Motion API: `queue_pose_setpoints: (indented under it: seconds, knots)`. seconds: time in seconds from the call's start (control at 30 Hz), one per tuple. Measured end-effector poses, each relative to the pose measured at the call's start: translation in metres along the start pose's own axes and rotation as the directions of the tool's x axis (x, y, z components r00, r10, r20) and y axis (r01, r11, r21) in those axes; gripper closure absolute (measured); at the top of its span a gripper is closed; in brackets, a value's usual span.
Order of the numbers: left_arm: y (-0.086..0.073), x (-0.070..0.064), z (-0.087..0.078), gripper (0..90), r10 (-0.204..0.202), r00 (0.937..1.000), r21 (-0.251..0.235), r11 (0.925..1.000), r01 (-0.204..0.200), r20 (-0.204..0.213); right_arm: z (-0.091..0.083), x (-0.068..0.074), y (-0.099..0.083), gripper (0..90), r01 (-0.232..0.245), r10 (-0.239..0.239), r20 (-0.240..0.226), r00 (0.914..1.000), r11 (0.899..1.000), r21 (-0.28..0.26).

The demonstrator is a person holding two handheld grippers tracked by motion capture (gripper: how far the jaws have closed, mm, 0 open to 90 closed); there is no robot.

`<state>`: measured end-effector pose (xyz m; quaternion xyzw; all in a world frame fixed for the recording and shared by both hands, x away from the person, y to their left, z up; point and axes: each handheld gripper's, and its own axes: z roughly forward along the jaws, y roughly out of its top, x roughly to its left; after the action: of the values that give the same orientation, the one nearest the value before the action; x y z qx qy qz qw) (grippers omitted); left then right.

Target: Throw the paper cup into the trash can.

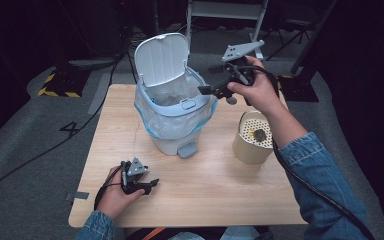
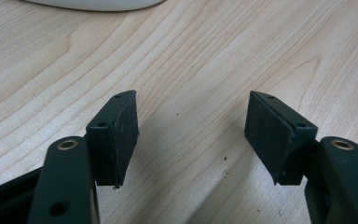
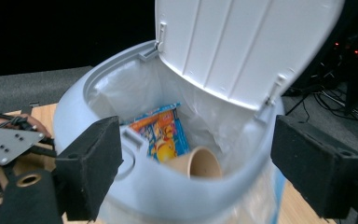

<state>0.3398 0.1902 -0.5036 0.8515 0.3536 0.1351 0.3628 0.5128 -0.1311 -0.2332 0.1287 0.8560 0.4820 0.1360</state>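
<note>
Above the open bin (image 1: pixel 172 107), the right tool (image 1: pixel 211 90) hung in the air just off the bin's right rim, held by the person's right hand (image 1: pixel 257 90), its grey plate uppermost. Seen from the right gripper view, the right tool (image 3: pixel 196 172) had its jaws spread wide with nothing between them, one on either side of the bin's mouth. Down inside the clear liner (image 3: pixel 121 93) lay a brown paper cup (image 3: pixel 200 163) on its side, its open end facing the camera, and just behind it a colourful printed packet (image 3: pixel 161 130) leaning against the liner. The bin's white lid (image 1: pixel 161 57) stood upright at the back, and its pedal (image 1: pixel 186 149) pointed toward the person.

At the near left of the wooden worktop (image 1: pixel 205 185), the left tool (image 1: pixel 147 184) rested low on the wood, held in the left hand (image 1: pixel 115 192), well apart from the bin. From the left gripper view, its jaws were likewise wide apart and empty, with bare wood grain between them.

To the right of the bin stood a beige cylindrical container (image 1: pixel 252 137) with a perforated top and a small dark object on it; what that object was could not be told.
</note>
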Motion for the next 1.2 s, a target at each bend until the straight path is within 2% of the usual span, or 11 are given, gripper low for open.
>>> queue_pose_setpoints:
  seconds: [0.2,0.53,0.77,1.07,1.2]
  knots:
    - [0.0,0.001,0.0,35.3,0.004,1.0,0.002,1.0,-0.004,0.002,-0.038,0.0,-0.02,16.7,-0.027,0.027,0.021,0.9994,1.0,-0.008]
    - [0.0,0.002,-0.001,35.2,0.018,0.9997,0.003,0.9998,-0.019,0.013,-0.093,0.007,-0.058,18.5,-0.068,0.068,0.097,0.9929,0.998,0.001]
    - [-0.001,0.004,-0.001,35.2,0.014,0.9998,-0.002,0.9999,-0.014,0.011,-0.123,0.016,-0.092,19.7,-0.113,0.11,0.137,0.9845,0.994,0.013]
    - [0.0,0.006,-0.001,35.2,0.013,0.9999,0.002,0.9999,-0.013,0.008,-0.149,0.029,-0.132,22.2,-0.143,0.134,0.159,0.9781,0.989,0.047]
    - [-0.001,0.006,-0.001,35.2,0.009,0.9999,0.0,1.0,-0.009,0.006,-0.155,0.036,-0.153,24.1,-0.162,0.149,0.167,0.9746,0.984,0.068]
